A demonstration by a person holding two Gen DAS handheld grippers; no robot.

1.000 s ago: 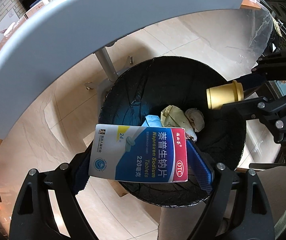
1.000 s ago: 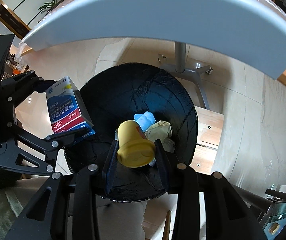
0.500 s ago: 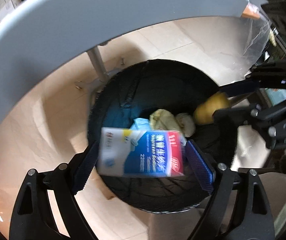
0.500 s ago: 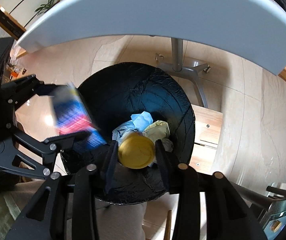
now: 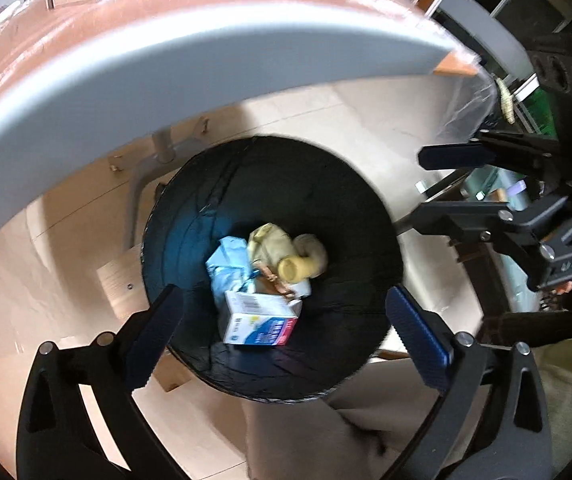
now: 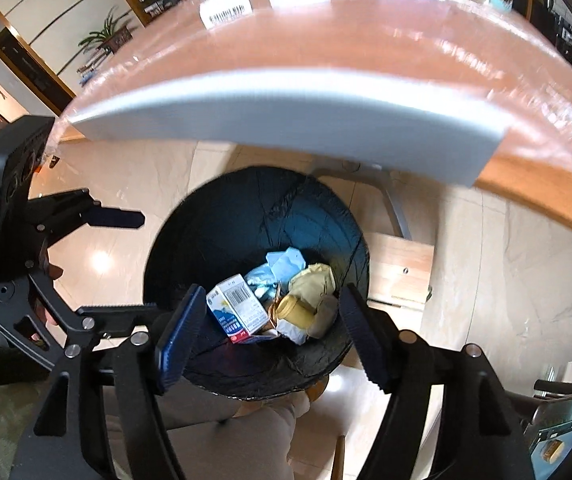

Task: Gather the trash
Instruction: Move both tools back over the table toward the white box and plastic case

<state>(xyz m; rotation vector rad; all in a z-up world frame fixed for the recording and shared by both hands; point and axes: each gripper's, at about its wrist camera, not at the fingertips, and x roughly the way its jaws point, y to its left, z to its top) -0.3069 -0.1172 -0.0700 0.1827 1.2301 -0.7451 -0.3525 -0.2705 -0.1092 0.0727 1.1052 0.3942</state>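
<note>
black-lined trash bin on the floor beside the table — holds medicine box, yellow bottle, blue wrapper, crumpled yellowish paper. left gripper above the bin, jaws spread, holding nothing; right gripper likewise — jaws wide apart, nothing between them.

Bin liner: crinkled glossy black plastic. Medicine box: printed cardboard. Floor: glossy tile.

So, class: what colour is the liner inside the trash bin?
Black, a glossy plastic liner; the right wrist view shows it best.
</note>
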